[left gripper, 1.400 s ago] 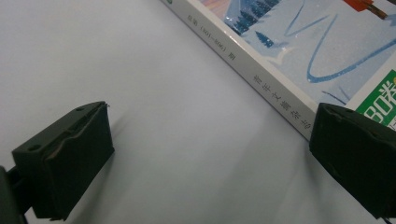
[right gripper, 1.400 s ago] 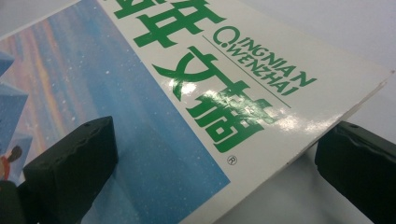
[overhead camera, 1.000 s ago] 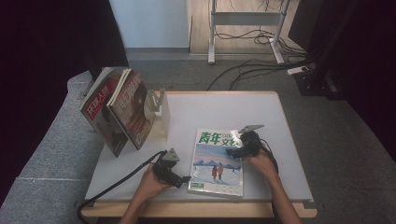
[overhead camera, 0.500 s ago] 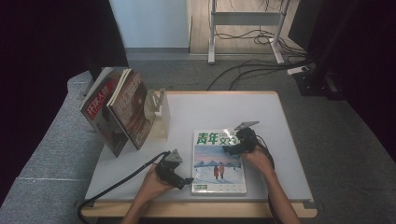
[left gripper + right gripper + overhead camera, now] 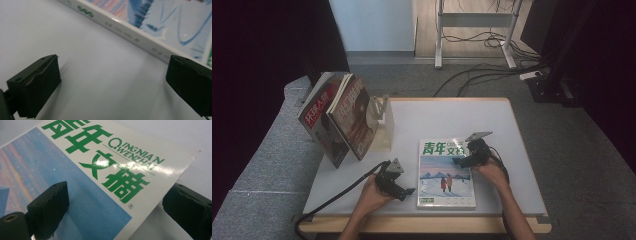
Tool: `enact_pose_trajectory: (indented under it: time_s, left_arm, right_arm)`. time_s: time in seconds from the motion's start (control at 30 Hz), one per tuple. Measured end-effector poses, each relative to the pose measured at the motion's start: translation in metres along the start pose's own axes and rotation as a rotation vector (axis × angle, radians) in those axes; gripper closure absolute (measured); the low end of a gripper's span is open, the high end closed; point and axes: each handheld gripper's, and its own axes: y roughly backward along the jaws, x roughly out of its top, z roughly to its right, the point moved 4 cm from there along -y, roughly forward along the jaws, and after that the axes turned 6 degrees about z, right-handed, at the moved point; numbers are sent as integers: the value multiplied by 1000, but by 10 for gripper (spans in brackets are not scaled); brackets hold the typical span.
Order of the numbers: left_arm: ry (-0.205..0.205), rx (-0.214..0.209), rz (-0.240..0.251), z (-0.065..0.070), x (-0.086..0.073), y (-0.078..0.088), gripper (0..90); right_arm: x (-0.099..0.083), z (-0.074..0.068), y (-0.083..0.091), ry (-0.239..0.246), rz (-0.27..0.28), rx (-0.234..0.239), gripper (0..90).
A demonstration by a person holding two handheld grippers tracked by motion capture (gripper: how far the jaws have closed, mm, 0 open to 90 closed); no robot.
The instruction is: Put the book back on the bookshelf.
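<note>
The magazine [image 5: 446,173] lies flat at lower centre of the high view, not yet lifted toward the rack [image 5: 382,122] at left – the right gripper [image 5: 464,159], jaws just narrowing, straddles its edge ungripped, while the left gripper [image 5: 404,187] waits open beside it

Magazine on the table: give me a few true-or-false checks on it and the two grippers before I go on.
1. The magazine lies flat on the table. True.
2. The right gripper is clamped shut on the cover. False: its fingers stand apart, one over the cover, one past its edge, though they have just been closing a little.
3. The left gripper is open beside the magazine's spine. True.
4. The other magazines lie stacked flat. False: they stand leaning against a holder.
</note>
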Motion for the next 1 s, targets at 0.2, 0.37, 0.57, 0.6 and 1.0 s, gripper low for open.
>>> enact_pose_trajectory:
  time_s: [0.2, 0.37, 0.57, 0.6, 1.0]
  left_arm:
    - [-20, 24, -5, 1, -1, -1, 0]
    - [-20, 24, -5, 1, -1, -1, 0]
    - [-20, 24, -5, 1, -1, -1, 0]
    - [-20, 24, -5, 1, -1, -1, 0]
    - [-19, 24, -5, 1, -1, -1, 0]
  right_arm:
    - [-9, 0, 10, -29, 1, 32, 102]
    - [-18, 4, 19, -39, 1, 8, 44]
    - [-16, 7, 11, -61, -2, 45, 34]
    - [-15, 7, 9, -62, -1, 53, 39]
    - [-2, 2, -1, -6, -9, 30, 37]
